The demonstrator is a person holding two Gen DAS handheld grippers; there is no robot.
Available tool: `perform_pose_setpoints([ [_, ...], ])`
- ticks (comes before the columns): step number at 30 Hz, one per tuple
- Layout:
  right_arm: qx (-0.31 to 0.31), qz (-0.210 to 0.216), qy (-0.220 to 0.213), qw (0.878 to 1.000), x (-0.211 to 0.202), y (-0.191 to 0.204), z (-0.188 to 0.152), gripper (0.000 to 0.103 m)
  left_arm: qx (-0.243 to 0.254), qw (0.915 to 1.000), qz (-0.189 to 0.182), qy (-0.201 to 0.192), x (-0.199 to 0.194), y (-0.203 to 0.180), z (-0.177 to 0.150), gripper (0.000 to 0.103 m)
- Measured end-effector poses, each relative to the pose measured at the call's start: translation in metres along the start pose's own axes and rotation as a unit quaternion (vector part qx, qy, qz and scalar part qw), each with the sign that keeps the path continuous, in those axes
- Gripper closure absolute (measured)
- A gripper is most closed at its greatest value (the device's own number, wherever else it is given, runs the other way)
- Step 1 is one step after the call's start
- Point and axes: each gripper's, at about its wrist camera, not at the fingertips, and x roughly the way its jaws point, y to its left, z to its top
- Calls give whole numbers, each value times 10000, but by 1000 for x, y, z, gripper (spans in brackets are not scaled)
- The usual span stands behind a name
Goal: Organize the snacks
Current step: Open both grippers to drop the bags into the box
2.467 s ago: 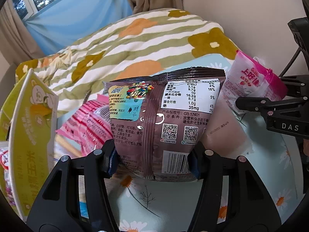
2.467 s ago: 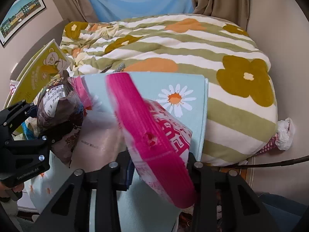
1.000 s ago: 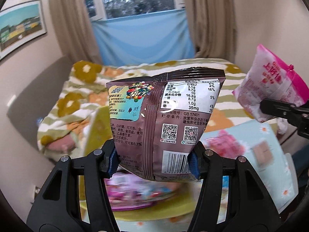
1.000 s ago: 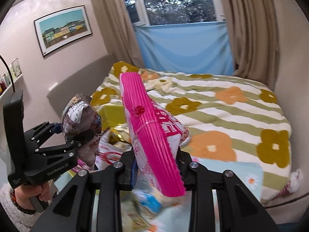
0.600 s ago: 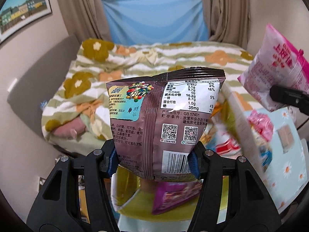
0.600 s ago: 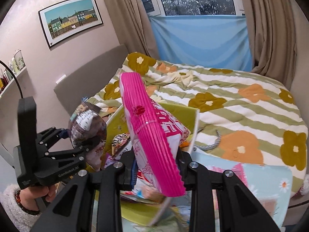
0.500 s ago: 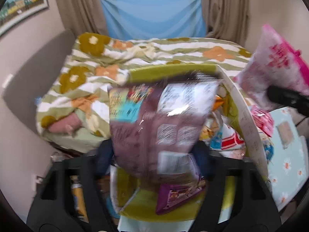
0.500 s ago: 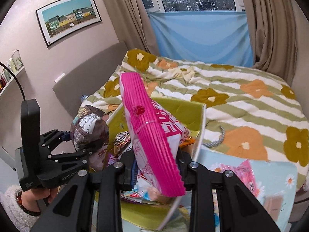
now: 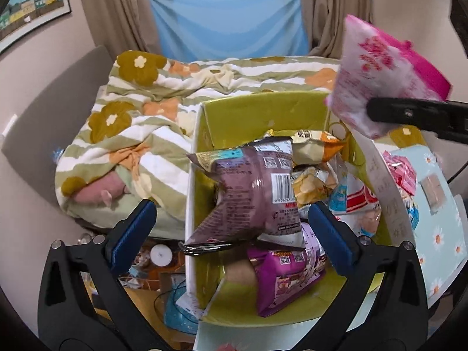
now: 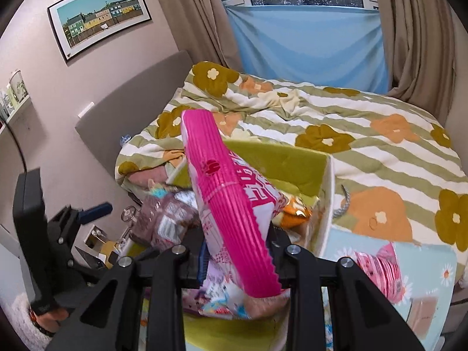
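Note:
A yellow-green cardboard box (image 9: 248, 111) holds several snack bags. My left gripper (image 9: 232, 223) is open above the box's near left side. A brown snack bag (image 9: 251, 193) is free of the pads and tilts over the box's left wall, above a purple bag (image 9: 288, 275). My right gripper (image 10: 237, 256) is shut on a pink and white snack bag (image 10: 231, 204) and holds it over the box (image 10: 280, 161). That pink bag also shows in the left wrist view (image 9: 377, 73), at the upper right. The brown bag shows blurred in the right wrist view (image 10: 166, 219).
The box stands at the edge of a bed with a green striped flower quilt (image 9: 140, 122). A light blue daisy cloth (image 9: 441, 213) to the right carries pink snack packs (image 9: 402, 172). Clutter lies on the floor at the left (image 9: 152, 263). A grey headboard (image 10: 131, 99) stands behind.
My left gripper has opened and let go of the brown bag, which drops and tips into the box. My right gripper has carried the pink bag over the box.

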Motion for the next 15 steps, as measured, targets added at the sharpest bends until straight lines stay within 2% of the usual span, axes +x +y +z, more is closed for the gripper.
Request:
perform_pose_setpoints([
  [5,-30,56,213,9998,32,3,18,74,-113,9999,104,-23,1,9,3,0],
  [7,13,51,299,9995,48,2,22,66,-170,9998,101,-1,5,11,3,0],
  [8,39,69,298,9995,52,2,22,48,-188,9998,102,26,7,12,3,0],
  [9,77,74,283,9995,56,1,21,18,-199,9997,121,55,9,12,2,0],
  [10,125,99,253,9996,58,-1,20,3,-211,9996,139,92,12,12,0,0],
  [11,149,143,236,9995,59,-1,19,0,-223,9996,141,123,14,11,-1,0],
  [15,74,38,376,9993,63,-2,11,0,-266,9994,111,201,18,10,-5,0],
])
